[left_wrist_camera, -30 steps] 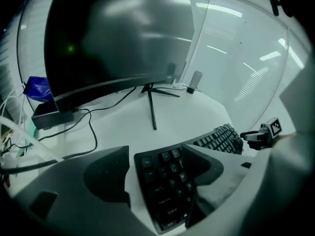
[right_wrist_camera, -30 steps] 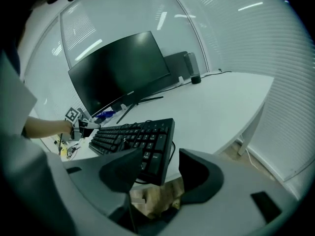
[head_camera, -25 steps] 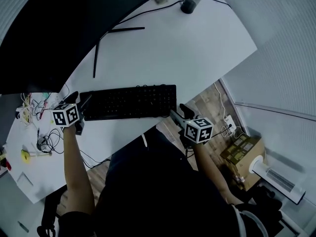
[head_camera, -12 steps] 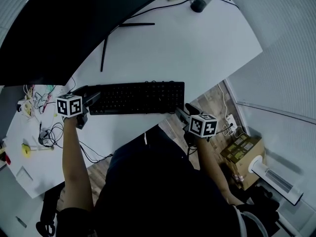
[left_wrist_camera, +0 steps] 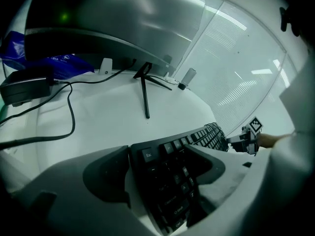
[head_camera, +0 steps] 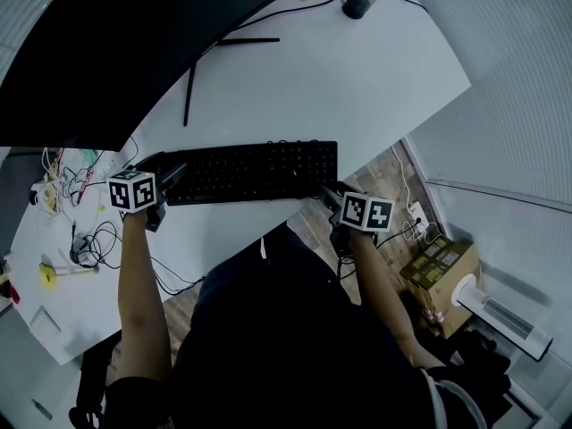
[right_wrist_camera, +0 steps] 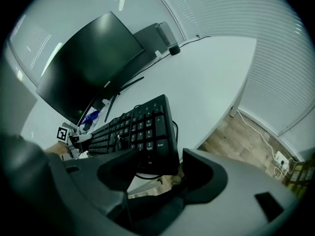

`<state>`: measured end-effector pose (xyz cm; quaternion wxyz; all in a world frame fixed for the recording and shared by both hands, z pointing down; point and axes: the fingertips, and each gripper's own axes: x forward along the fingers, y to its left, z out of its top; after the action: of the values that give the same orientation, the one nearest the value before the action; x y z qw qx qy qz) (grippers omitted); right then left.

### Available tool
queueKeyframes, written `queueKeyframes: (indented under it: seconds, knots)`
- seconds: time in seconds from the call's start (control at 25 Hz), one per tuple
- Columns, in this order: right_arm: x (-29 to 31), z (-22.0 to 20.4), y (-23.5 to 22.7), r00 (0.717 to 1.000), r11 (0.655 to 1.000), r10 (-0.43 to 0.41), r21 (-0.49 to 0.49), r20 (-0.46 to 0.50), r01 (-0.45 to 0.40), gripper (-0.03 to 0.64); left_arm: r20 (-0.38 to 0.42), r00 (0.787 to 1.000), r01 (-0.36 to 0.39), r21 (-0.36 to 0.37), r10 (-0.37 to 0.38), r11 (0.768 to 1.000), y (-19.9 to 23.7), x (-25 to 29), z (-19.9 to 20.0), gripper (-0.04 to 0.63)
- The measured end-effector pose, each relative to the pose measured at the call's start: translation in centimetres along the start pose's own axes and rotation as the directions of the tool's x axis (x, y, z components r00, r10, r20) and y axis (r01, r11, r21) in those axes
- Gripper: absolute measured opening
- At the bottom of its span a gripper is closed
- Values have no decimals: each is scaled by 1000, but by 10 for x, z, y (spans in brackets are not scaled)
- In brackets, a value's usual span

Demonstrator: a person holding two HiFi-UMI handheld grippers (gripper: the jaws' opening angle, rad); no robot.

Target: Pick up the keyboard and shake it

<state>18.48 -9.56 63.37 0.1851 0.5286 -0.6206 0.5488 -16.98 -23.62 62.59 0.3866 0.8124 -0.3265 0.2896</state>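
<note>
Gripping the keyboard (head_camera: 250, 170) at its left end, easing off at its right.
Holding the Esc end in the left gripper (left_wrist_camera: 162, 166), one jaw by the back edge, the other lying over the keys. Opening wide with the right gripper (right_wrist_camera: 162, 168) around the number-pad end, with that end between the jaws and a gap showing beside the right-hand one. Stretched straight from one gripper to the other along the desk (head_camera: 357, 88) edge, right corner poking past it over wood floor (right_wrist_camera: 231, 132). Beyond the keyboard from both grippers, a dark monitor (right_wrist_camera: 88, 63); left of the left gripper, trailing cables (left_wrist_camera: 69, 117).
</note>
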Motion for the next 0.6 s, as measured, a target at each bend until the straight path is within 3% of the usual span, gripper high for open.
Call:
queueKeyframes:
  seconds: [0.36,0.48,0.6]
  knots:
    - [-1,0,-4,999,1000,4,25,-41,-3,262,99,995,-8,-74,15,997,-3,0,1,355]
    - [-8,-1,-3,1000,999,4,33,-11,-4,258,105,994,-2,-92,12,996,-5,-1,1,346]
    - [-21,8,2,998,1000,-24,-18,53,25,249,118,993,8,-114,6,993,-5,-2,1,345]
